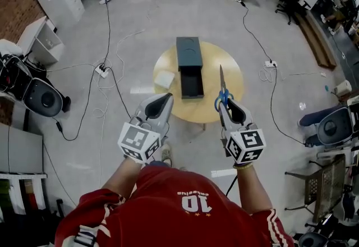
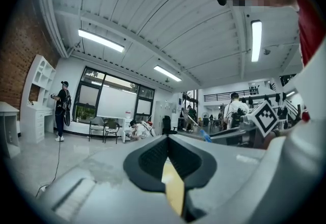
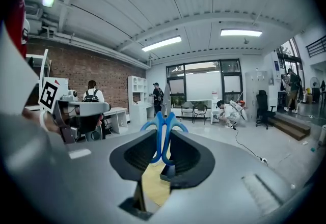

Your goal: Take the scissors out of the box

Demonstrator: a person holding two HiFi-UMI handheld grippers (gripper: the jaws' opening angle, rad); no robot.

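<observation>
The right hand-held gripper (image 1: 228,104) is clenched on the blue handles of the scissors (image 1: 221,82), which are held clear of the open box (image 1: 189,60), above the counter (image 1: 216,52), with the blades pointing away. The left hand-held gripper (image 1: 161,101) is closed on nothing. The scissors look light, stiff and sharp-tipped, and their smooth handle loops could swivel between the pads, so a hold on the handles close to the pivot seems safest.
</observation>
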